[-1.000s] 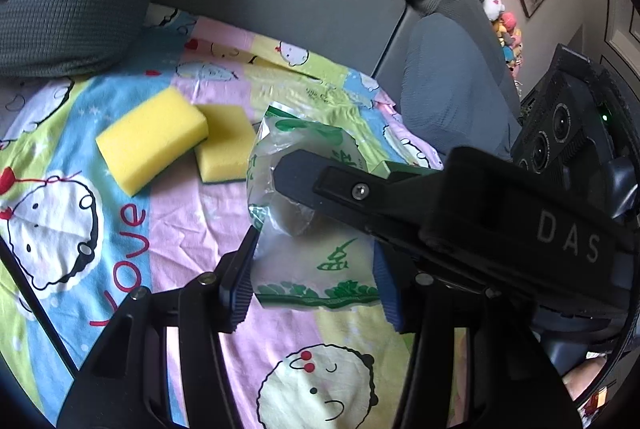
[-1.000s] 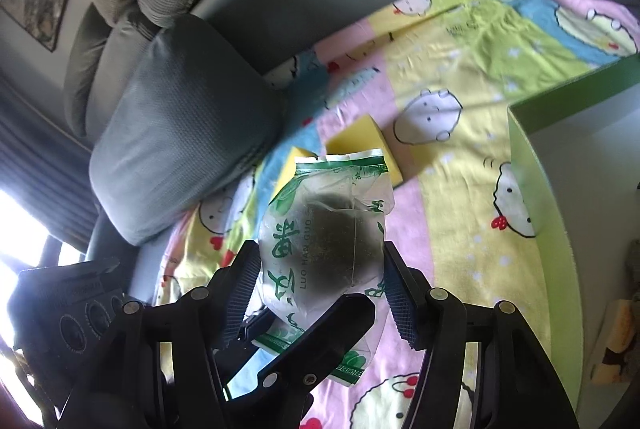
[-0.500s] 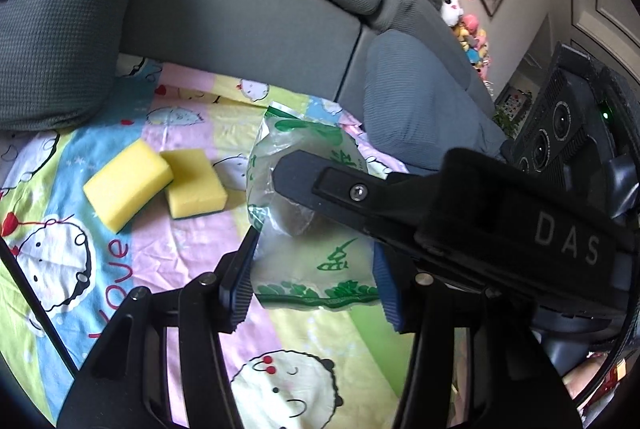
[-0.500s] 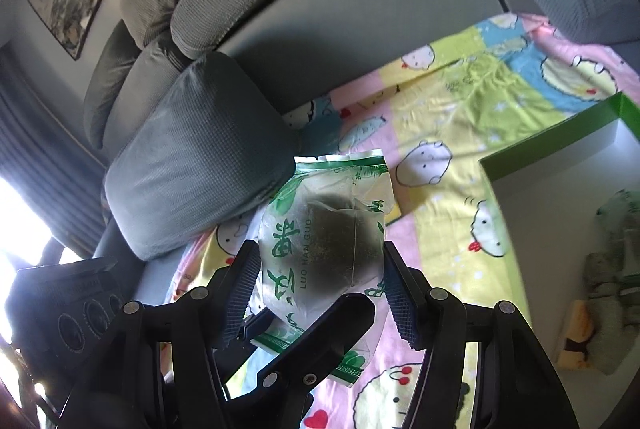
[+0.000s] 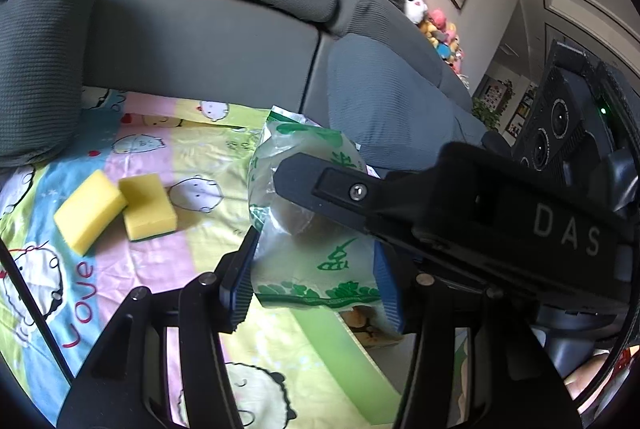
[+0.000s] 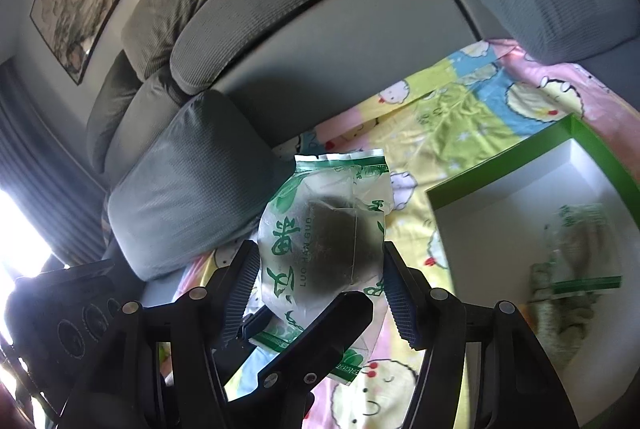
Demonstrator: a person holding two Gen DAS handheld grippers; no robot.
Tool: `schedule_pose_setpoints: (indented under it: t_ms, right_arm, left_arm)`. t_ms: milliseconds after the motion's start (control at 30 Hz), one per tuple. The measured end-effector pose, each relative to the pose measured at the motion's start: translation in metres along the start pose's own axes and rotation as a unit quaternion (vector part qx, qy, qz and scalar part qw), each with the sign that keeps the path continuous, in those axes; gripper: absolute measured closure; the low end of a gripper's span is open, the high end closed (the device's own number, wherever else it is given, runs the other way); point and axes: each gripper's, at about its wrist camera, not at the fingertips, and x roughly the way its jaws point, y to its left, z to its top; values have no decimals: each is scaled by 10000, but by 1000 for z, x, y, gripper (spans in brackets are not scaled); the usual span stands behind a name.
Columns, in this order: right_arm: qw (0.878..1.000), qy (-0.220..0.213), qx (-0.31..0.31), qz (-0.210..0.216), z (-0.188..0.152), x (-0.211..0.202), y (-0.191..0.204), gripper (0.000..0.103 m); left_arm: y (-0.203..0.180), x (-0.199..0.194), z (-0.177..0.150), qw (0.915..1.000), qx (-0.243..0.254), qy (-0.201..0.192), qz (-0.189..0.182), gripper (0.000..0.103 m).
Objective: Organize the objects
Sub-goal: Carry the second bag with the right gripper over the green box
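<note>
A grey sofa (image 5: 208, 41) backs a cartoon-print blanket (image 5: 160, 257) in both views. Only the right wrist view shows the inside of the green-rimmed box (image 6: 500, 165): a similar green-printed packet (image 6: 576, 261) lies in it, blurred. Only the left wrist view shows two yellow sponges (image 5: 116, 211) touching on the blanket, and plush toys (image 5: 434, 25) further back. Both grippers clamp one clear green-printed packet of luo han guo (image 6: 326, 229), held above the blanket near the box: left gripper (image 5: 314, 279) and right gripper (image 6: 320, 287) each press it from both sides.
</note>
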Motion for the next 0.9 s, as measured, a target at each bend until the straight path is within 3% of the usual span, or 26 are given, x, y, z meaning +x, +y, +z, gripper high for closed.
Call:
schedule_pose_setpoints:
  t_ms: [433, 900]
  right_arm:
    - [9961, -240, 678, -503, 4, -37, -63, 40]
    - [9778, -262, 1189, -1705, 2, -58, -113, 40]
  left_arm:
    - [-49, 54, -9, 9972, 224, 544, -466, 52]
    - [-76, 98, -31, 9872, 81, 1165, -1086, 53]
